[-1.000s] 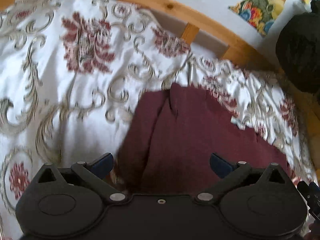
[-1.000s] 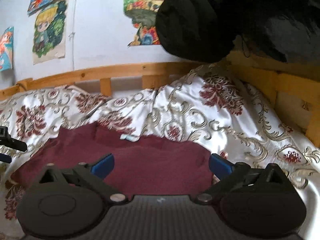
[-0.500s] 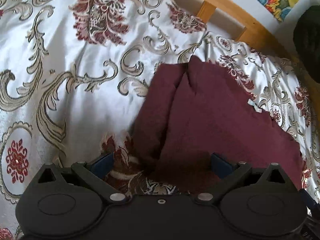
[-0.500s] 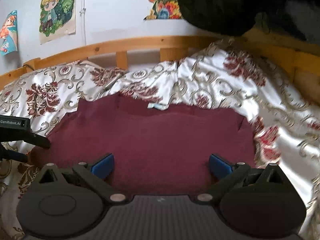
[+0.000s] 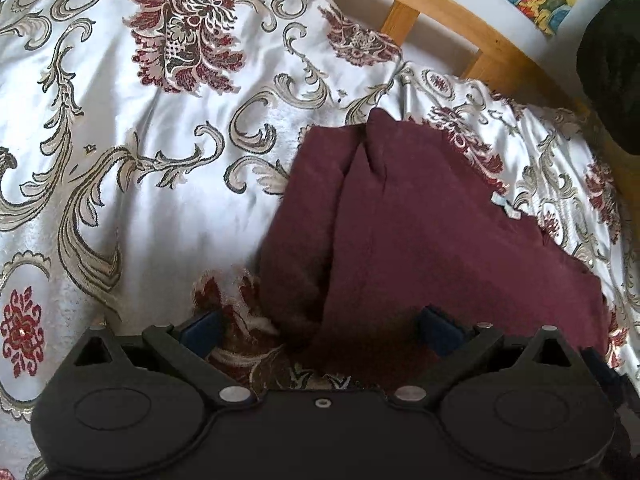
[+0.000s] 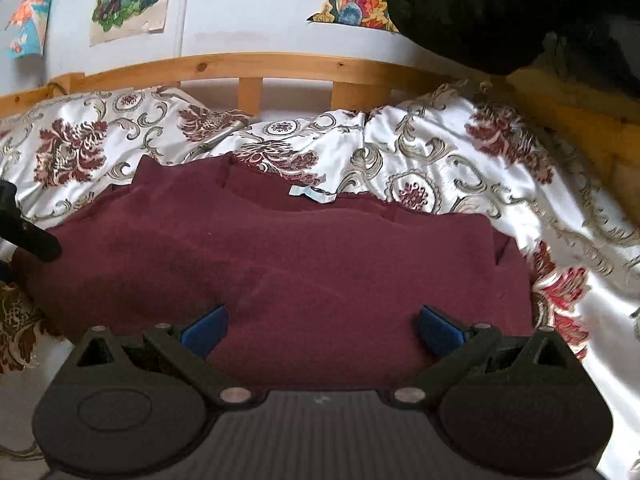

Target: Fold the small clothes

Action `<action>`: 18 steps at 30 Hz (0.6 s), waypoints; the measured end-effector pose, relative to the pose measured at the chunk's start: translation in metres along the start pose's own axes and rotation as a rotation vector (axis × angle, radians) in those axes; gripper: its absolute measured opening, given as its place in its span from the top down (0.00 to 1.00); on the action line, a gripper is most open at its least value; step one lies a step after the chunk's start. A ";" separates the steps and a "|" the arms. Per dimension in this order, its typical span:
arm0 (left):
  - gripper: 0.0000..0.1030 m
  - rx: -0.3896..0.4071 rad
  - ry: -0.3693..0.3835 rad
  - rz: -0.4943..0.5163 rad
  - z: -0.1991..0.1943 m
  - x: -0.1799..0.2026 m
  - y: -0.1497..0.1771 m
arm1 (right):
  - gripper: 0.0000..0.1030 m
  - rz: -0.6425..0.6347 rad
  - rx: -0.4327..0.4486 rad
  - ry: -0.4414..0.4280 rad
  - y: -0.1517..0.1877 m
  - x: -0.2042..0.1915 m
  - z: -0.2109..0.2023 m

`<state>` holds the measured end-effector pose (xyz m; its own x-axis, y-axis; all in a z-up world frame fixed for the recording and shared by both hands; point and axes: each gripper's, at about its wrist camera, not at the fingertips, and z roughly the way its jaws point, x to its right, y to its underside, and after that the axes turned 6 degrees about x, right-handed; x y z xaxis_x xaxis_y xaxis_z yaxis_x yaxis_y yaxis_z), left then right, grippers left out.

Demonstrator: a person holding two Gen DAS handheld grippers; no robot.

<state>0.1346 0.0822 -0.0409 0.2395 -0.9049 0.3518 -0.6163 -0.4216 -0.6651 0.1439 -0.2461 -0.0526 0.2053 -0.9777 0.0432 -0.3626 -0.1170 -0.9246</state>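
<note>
A dark maroon garment (image 5: 420,232) lies flat on a white bedspread with red floral and scroll patterns (image 5: 140,160). It has a small pale label (image 6: 310,194) at its far edge and a fold ridge near its left side. My left gripper (image 5: 320,330) is open and hovers low over the garment's near left corner. My right gripper (image 6: 322,328) is open and empty over the garment (image 6: 280,264) at its near edge. The left gripper's fingertip (image 6: 36,240) shows at the left edge of the right wrist view.
A wooden bed rail (image 6: 256,68) runs along the far side of the bed, with a wall and posters (image 6: 128,0) behind. A bulky black object (image 6: 480,12) hangs at the upper right. The bedspread is rumpled at the far right (image 6: 500,168).
Both grippers have come closer and lower over the maroon garment, which now fills more of each view. Both stay open. The garment has not moved.
</note>
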 end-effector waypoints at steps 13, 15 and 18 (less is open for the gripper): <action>0.01 -0.006 0.006 0.038 0.031 0.005 -0.005 | 0.01 0.031 0.000 -0.032 0.003 0.006 0.001; 0.01 0.009 0.008 0.029 0.033 0.003 -0.004 | 0.01 0.032 0.001 -0.033 0.003 0.006 0.001; 0.01 0.019 0.009 0.043 0.034 0.003 -0.003 | 0.01 0.032 0.002 -0.034 0.003 0.006 0.001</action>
<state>0.1630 0.0787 -0.0598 0.2060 -0.9218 0.3284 -0.6112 -0.3833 -0.6925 0.1451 -0.2522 -0.0558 0.2238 -0.9746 0.0004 -0.3680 -0.0849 -0.9259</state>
